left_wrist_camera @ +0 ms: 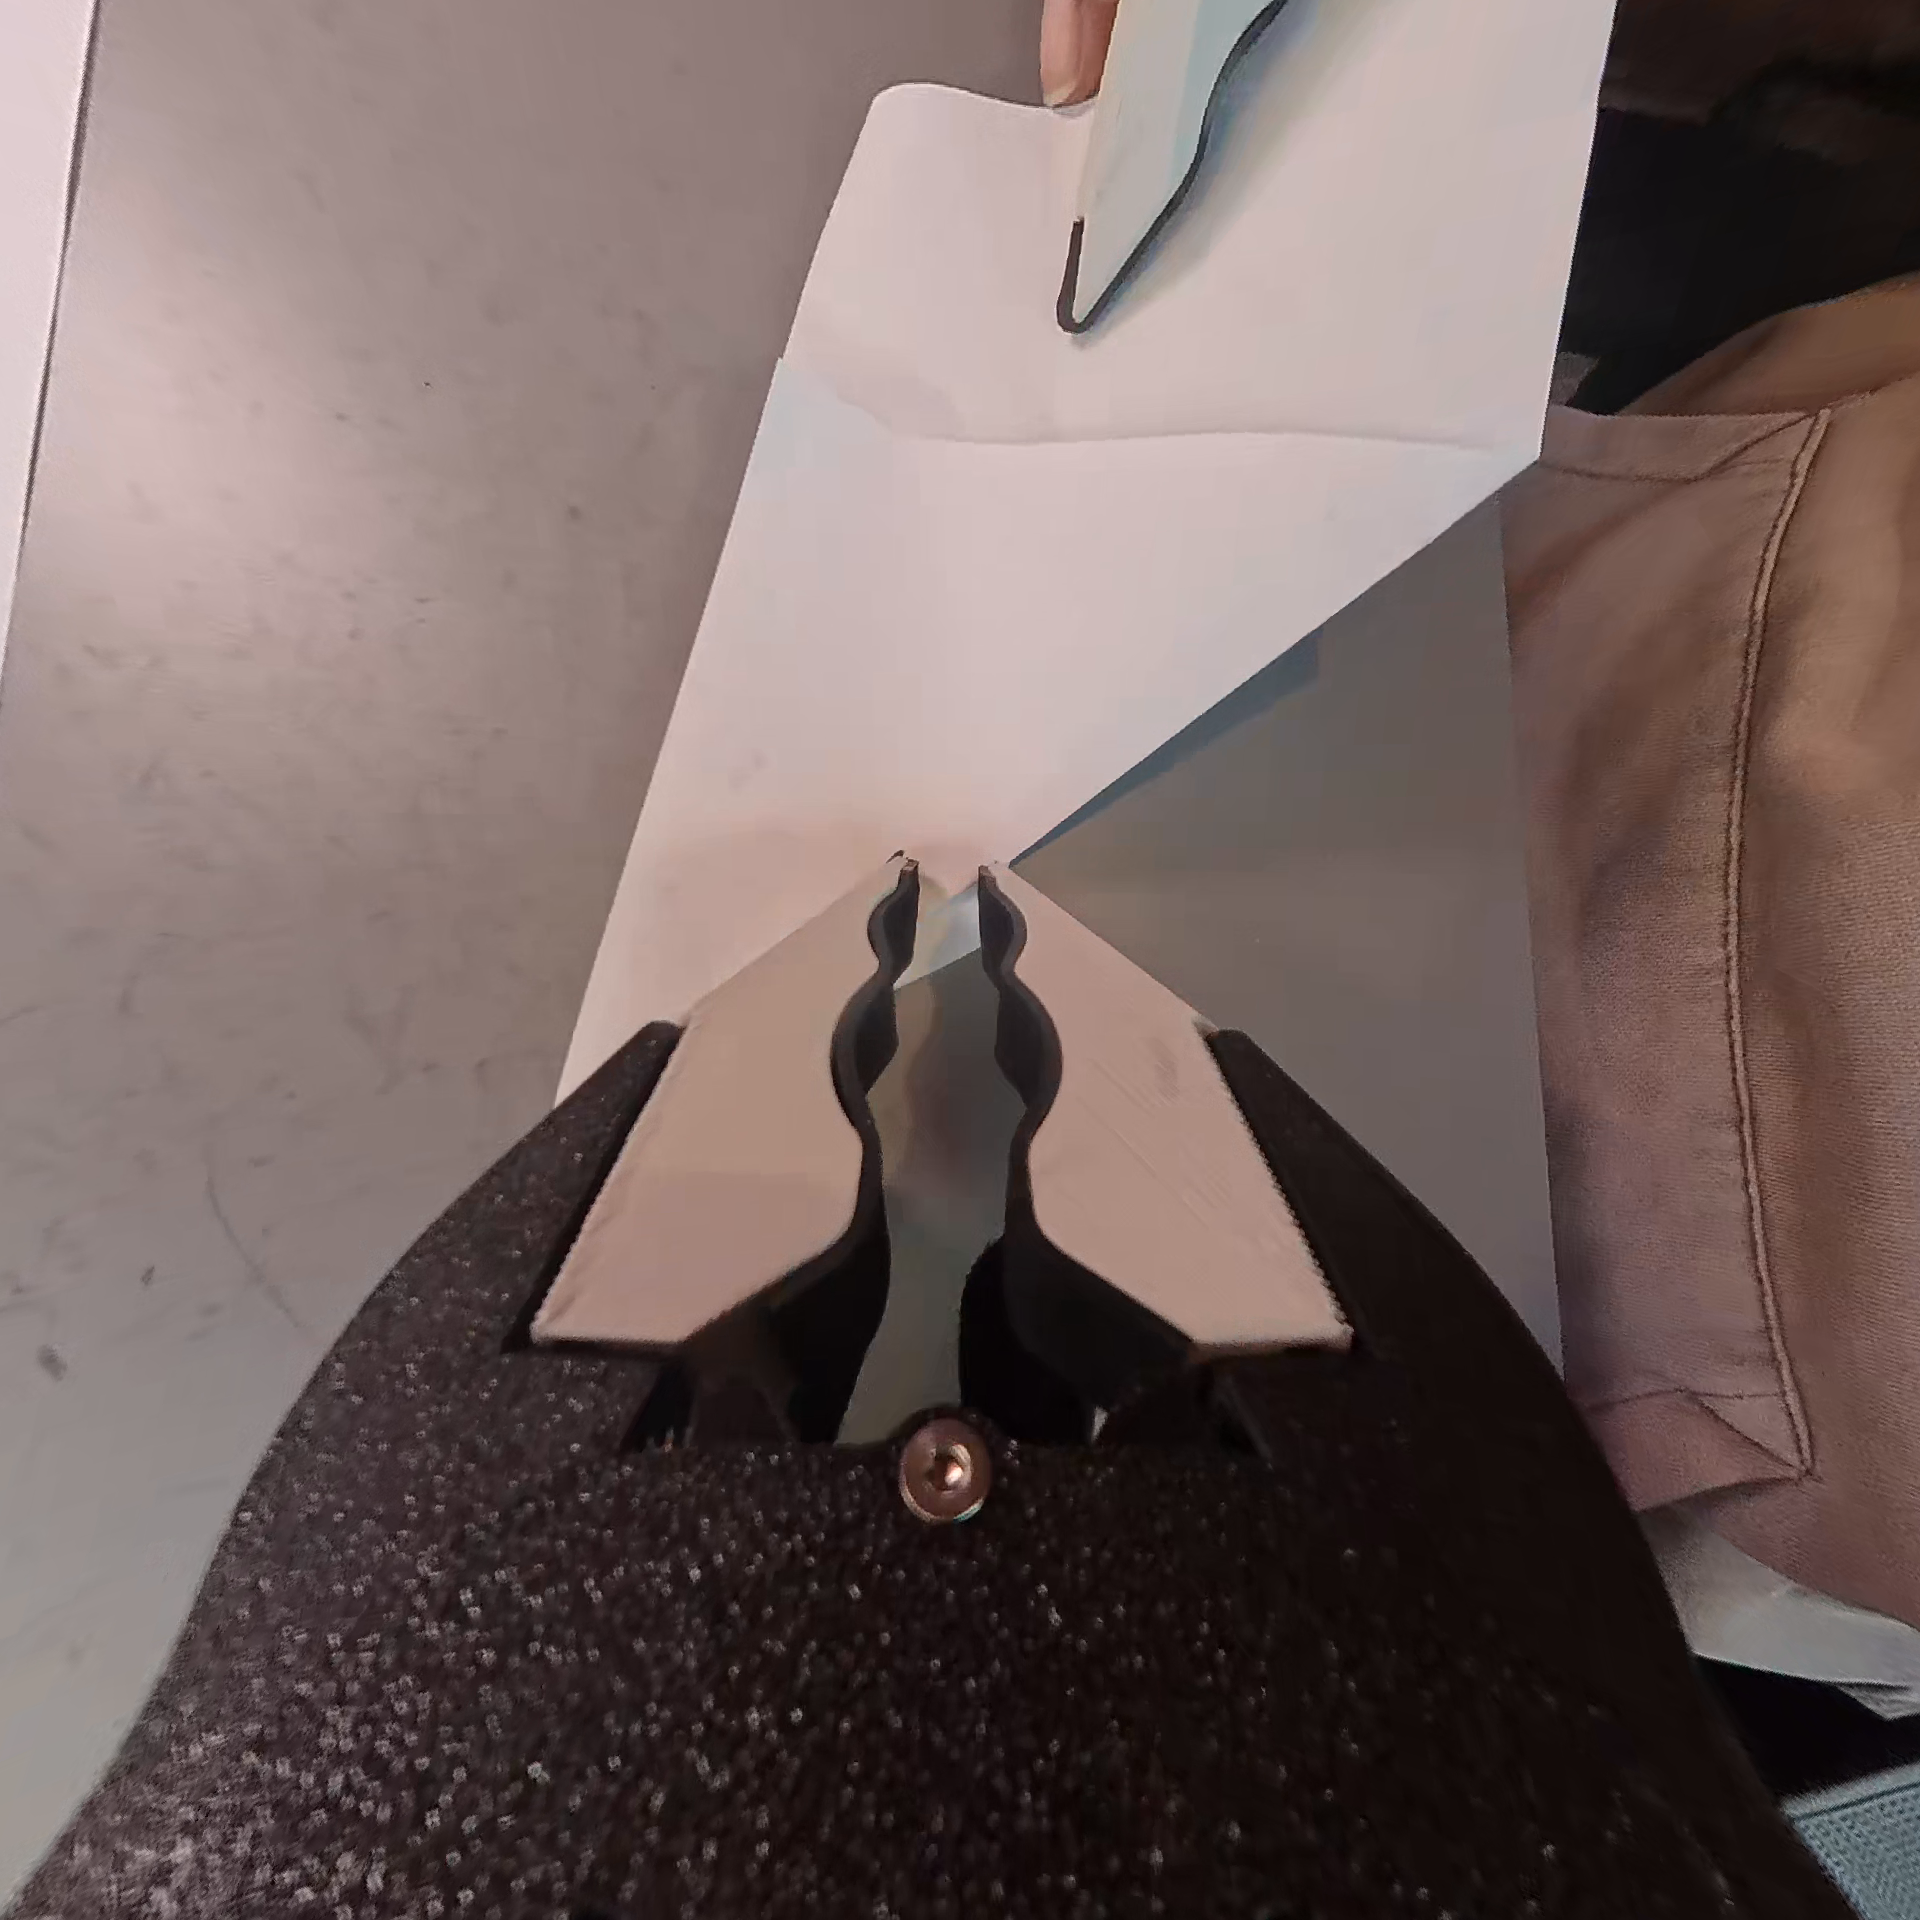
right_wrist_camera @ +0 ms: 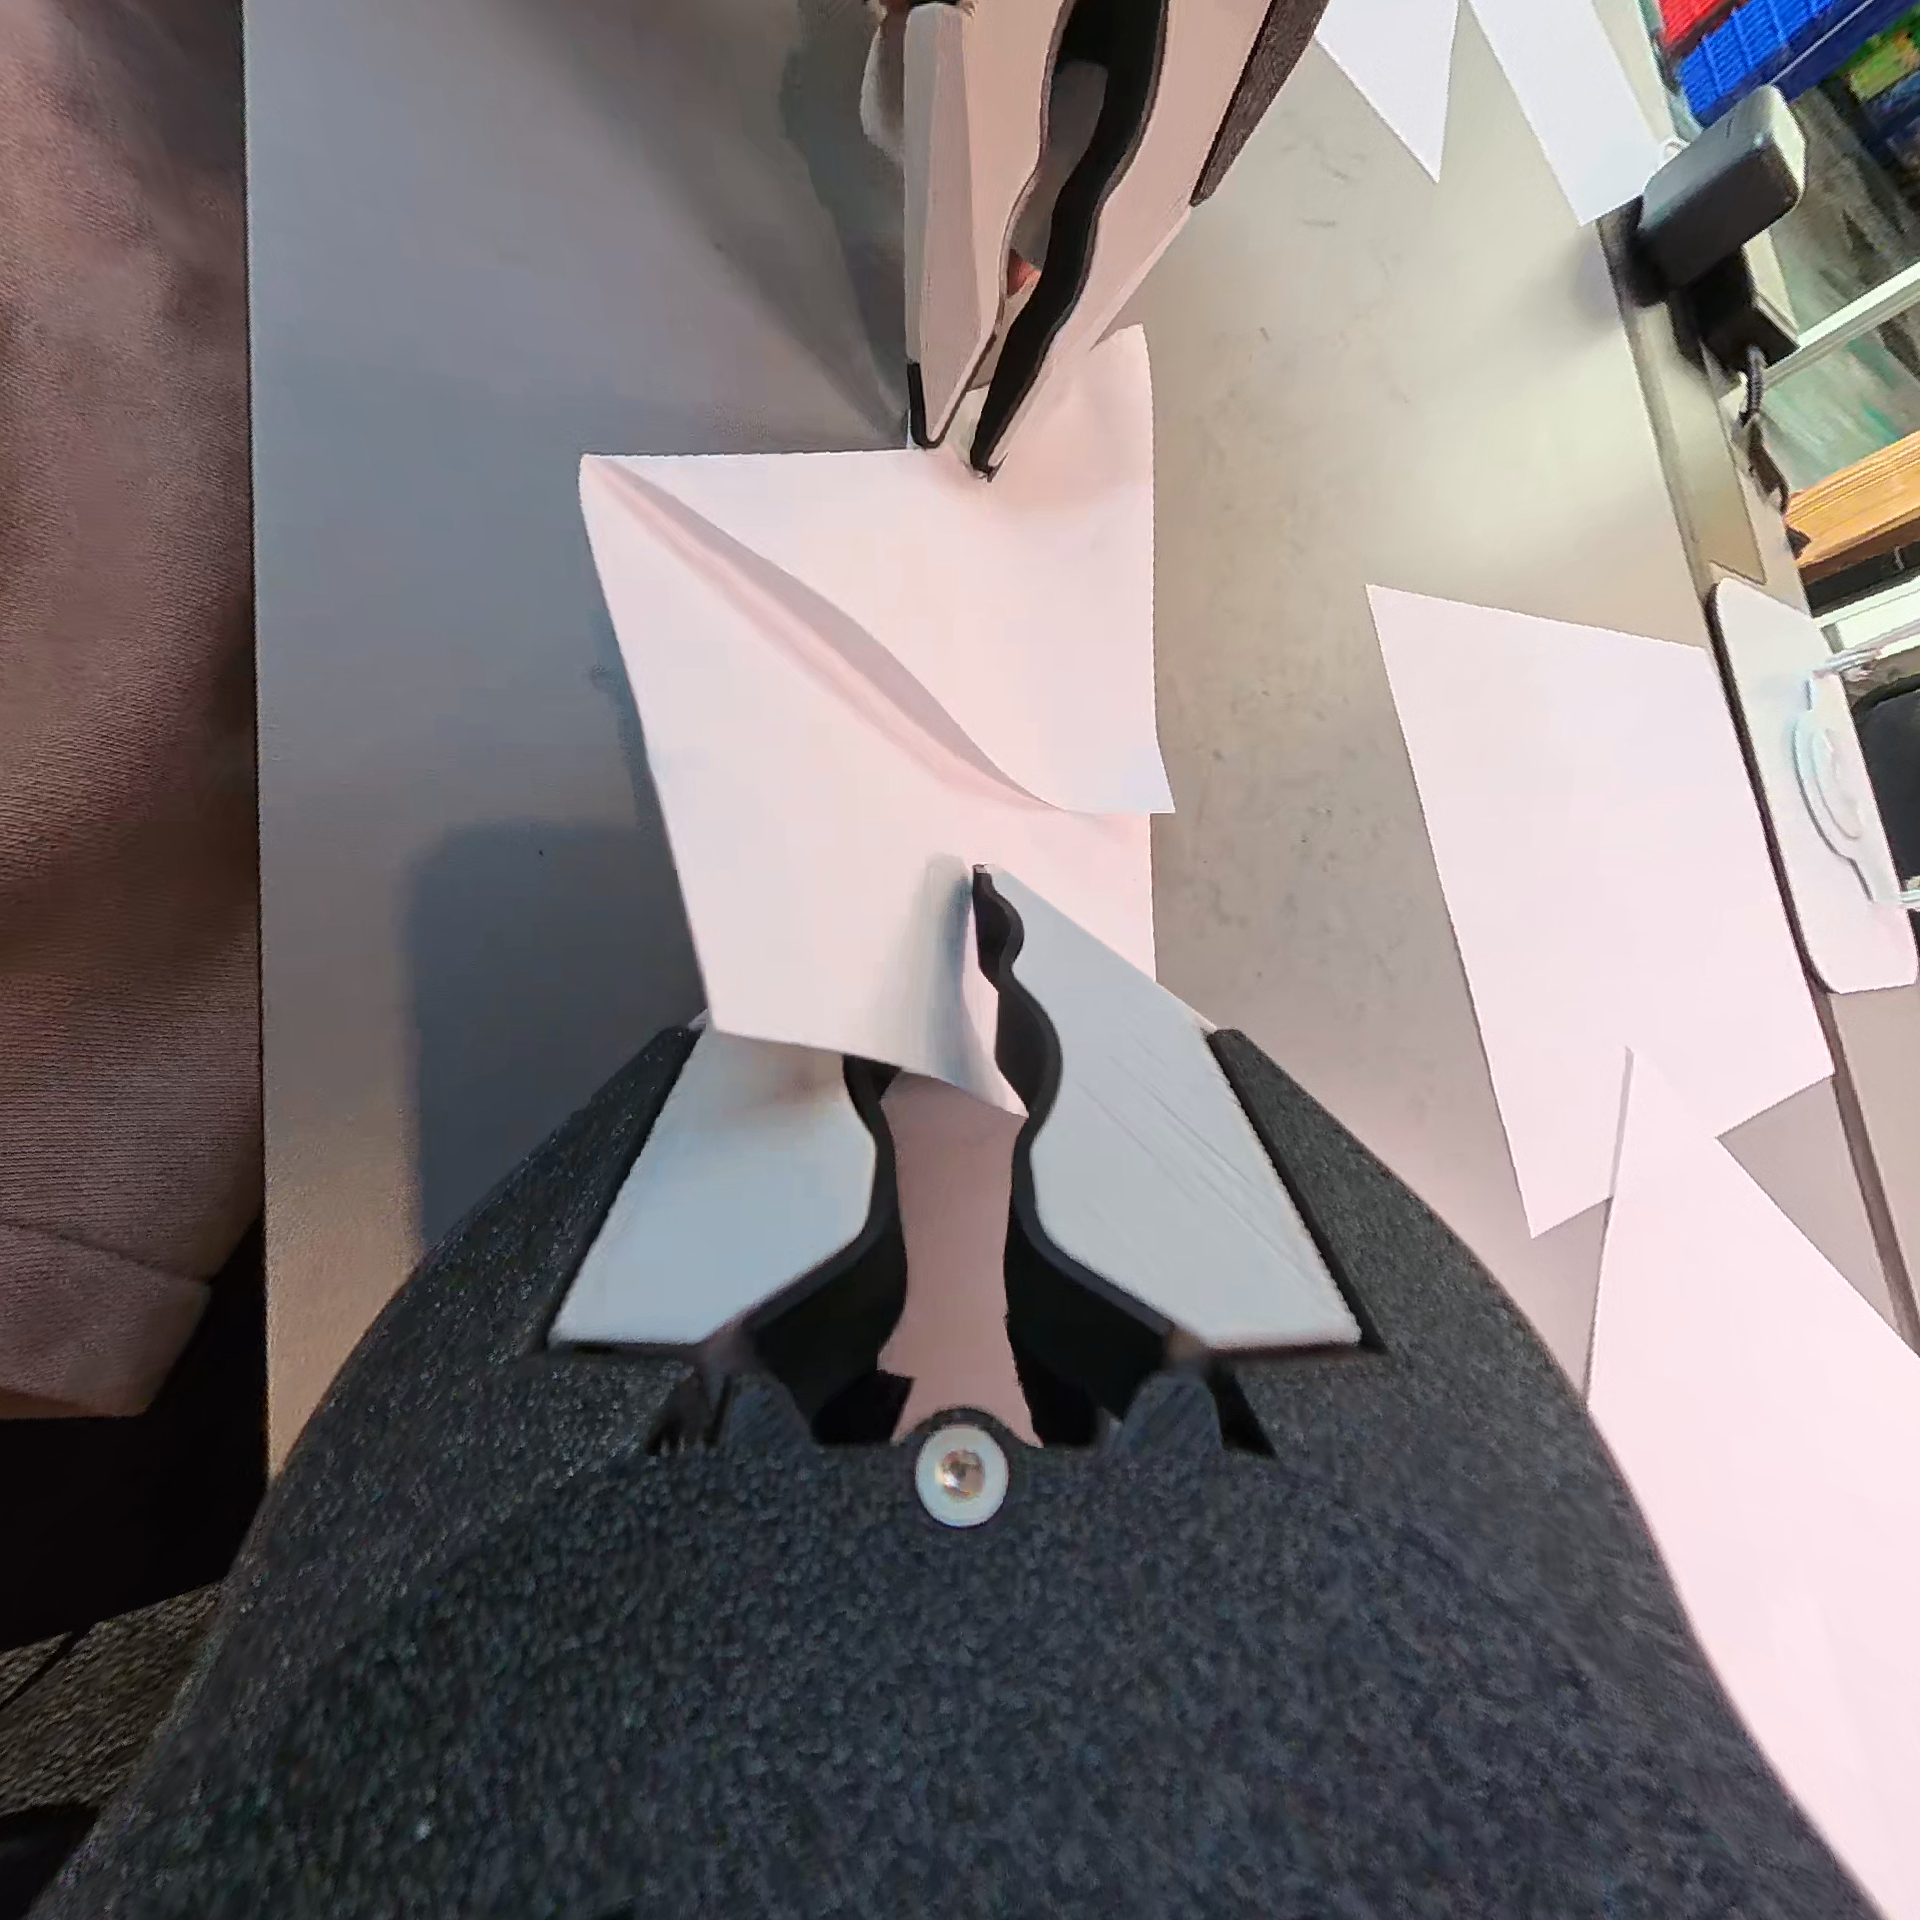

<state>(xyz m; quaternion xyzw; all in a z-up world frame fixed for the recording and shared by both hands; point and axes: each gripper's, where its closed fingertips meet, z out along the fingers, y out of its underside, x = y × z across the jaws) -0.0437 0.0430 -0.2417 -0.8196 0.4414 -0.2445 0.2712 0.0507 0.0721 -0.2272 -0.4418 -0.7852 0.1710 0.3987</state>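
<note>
Both the left claw (left_wrist_camera: 943,871) and the right claw (right_wrist_camera: 961,883) pinched opposite ends of the white paper (right_wrist_camera: 883,665), holding it folded above the counter (right_wrist_camera: 436,520).

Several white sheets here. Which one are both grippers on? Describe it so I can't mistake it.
On the grey table, beside the person's brown garment, it is the folded sheet. Unlike the flat loose sheets, it has a raised diagonal fold, with the left gripper and right gripper pinching opposite ends.
</note>
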